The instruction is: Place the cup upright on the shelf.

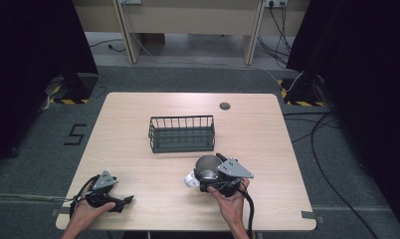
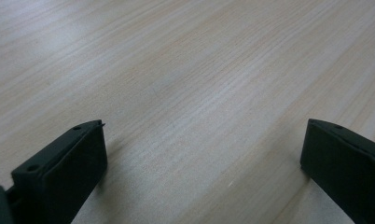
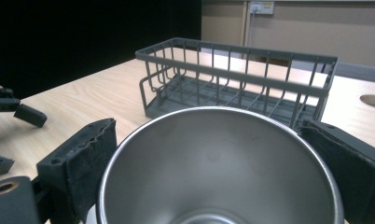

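Stainless steel fills the lower half of my right gripper view: a metal cup [image 3: 218, 168] sits between the two black fingers [image 3: 80, 161] of my right gripper [image 1: 214, 175], its open mouth turned toward the camera and its rim reaching from one pad to the other, so I read those fingers as pinching the cup from both sides. From the high view I see the cup [image 1: 206, 165] at the near right part of the light wooden tabletop [image 1: 138, 107], under the grey three-cornered plate of that gripper, with the person's right hand [image 1: 231, 198] behind it. Something small and white [image 1: 191, 179] shows just beside the cup on its left; I cannot tell what it is. A dark grey wire basket [image 1: 181, 133] stands upright around the middle of the tabletop, just beyond the cup and apart from it; in the right gripper view its barred wall [image 3: 237, 74] rises right behind the cup's rim. My left gripper [image 1: 119, 201] rests low at the near left of the tabletop, well apart from the cup and the basket, with the left hand [image 1: 86, 211] around it. In the left gripper view its fingers [image 2: 59, 175] are spread wide over bare wood grain, with nothing between them. A round grommet [image 1: 225, 106] sits in the tabletop near the far edge.
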Demonstrator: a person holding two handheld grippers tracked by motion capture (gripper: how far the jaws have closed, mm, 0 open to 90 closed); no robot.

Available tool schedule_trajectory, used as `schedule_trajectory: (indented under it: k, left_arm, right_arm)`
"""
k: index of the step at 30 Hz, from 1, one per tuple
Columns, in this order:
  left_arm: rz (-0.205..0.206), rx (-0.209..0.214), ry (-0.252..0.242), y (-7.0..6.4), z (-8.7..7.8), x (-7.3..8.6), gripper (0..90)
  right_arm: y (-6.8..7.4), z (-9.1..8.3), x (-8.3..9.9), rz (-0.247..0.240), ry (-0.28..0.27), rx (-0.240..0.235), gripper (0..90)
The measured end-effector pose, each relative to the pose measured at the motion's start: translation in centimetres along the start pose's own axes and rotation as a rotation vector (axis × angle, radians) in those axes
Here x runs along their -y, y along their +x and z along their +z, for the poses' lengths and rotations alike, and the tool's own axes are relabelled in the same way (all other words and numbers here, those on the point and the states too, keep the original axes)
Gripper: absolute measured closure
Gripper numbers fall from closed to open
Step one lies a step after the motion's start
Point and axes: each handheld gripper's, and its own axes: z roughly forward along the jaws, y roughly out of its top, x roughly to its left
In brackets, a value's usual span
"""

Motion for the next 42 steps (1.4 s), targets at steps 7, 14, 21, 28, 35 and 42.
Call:
schedule_trajectory:
  k: [7, 14, 21, 28, 35, 42]
  left_arm:
    - [0.000, 0.000, 0.000, 0.0, 0.0, 0.0, 0.0]
    - [0.000, 0.000, 0.000, 0.0, 0.0, 0.0, 0.0]
    - [0.000, 0.000, 0.000, 0.0, 0.0, 0.0, 0.0]
    - [0.000, 0.000, -0.001, 0.0, 0.0, 0.0, 0.0]
    - [0.000, 0.001, -0.001, 0.0, 0.0, 0.0, 0.0]
    - [0.001, 0.001, -0.001, 0.0, 0.0, 0.0, 0.0]
  right_arm:
    - [-0.2, 0.7, -1.6, -0.001, 0.006, 0.012, 6.5]
    - [-0.7, 1.2, -3.5, -0.006, 0.005, 0.014, 6.5]
    - [-1.3, 1.5, -5.5, -0.024, 0.006, 0.015, 6.5]
    - [-1.4, 2.1, -7.7, -0.033, 0.007, 0.019, 6.5]
    - [-1.7, 3.3, -10.2, -0.031, 0.007, 0.015, 6.5]
    - [-2.0, 4.4, -11.6, -0.031, 0.006, 0.022, 6.5]
